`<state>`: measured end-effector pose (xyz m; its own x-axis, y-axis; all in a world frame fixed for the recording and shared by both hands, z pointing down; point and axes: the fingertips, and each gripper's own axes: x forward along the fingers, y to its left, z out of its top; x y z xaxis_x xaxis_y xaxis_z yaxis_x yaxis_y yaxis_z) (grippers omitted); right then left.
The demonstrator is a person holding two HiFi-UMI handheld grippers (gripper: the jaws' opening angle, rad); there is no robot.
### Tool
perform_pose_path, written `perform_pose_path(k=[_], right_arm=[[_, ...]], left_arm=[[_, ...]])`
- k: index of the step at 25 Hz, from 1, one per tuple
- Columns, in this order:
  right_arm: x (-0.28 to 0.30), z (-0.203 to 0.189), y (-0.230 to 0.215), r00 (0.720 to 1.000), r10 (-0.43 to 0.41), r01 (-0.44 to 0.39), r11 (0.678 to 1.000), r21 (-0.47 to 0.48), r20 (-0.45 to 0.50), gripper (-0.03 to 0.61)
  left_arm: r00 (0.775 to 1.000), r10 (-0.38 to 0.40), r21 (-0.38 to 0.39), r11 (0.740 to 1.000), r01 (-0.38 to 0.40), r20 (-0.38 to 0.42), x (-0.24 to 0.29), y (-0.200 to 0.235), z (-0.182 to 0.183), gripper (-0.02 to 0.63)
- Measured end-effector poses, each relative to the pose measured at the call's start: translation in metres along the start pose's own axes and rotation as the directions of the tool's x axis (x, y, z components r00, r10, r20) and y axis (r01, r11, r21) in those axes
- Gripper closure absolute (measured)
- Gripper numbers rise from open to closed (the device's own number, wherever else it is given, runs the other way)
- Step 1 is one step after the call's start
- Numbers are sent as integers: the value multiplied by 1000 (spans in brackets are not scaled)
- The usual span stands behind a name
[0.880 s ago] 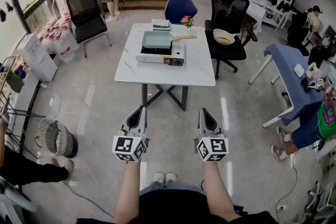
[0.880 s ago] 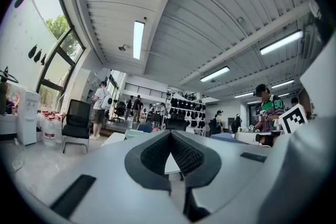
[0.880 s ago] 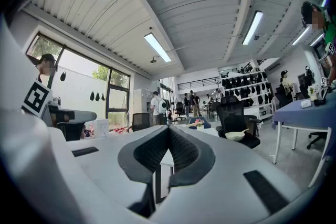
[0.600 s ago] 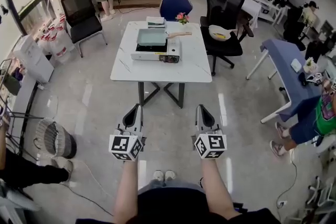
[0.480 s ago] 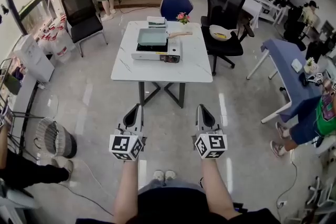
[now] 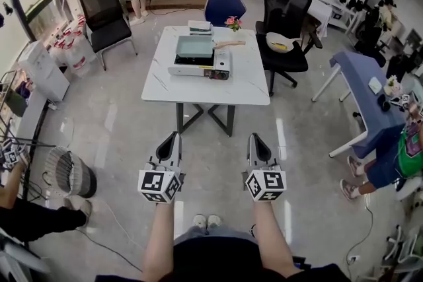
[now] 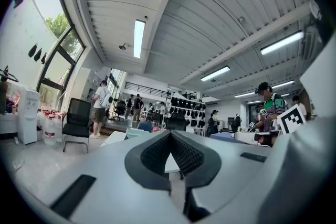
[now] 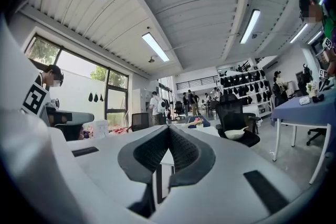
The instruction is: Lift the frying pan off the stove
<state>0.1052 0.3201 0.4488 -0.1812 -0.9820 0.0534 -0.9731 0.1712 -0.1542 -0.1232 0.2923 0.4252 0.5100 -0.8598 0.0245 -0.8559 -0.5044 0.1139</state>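
Table [image 6: 198, 90] barely shifted; pan [image 6: 194, 47] on stove [image 6: 198, 67].

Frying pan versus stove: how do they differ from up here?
The frying pan is pale green, the stove white with a dark top. The frying pan has a light handle pointing right; the stove has none. The frying pan rests on the stove, the stove on the table. Both look squarish.

Head view high; far table [image 6: 205, 90] shared
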Motion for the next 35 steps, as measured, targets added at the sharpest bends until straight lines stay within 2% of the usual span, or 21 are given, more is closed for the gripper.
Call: perform_pose_path(k=[6,11,13,17,35], right_arm=[[1,-1,5,1000,13,-13,1000,-4,1,577],[3,-2,18,998,60,-60,998,-1,-5,566],[4,-3,23,997,80,-80,997,7,0,544],[9,-3,32,994,113,-113,993,20,11,457],[11,-7,46,998,54,-55,998,24,24,437]], left_arm=[[1000,-7,-6,1000,7,-6,1,2,-2,598],[1000,-13,-11,1000,13,-12,0,5,-2,598],[1000,-15,-14,1000,14,-12,-1,7,-4,597],[1000,-18,-19,1000,18,-16,-2,14,-6,597],[998,-60,-13,998,60,-12,-8,42,-2,597]])
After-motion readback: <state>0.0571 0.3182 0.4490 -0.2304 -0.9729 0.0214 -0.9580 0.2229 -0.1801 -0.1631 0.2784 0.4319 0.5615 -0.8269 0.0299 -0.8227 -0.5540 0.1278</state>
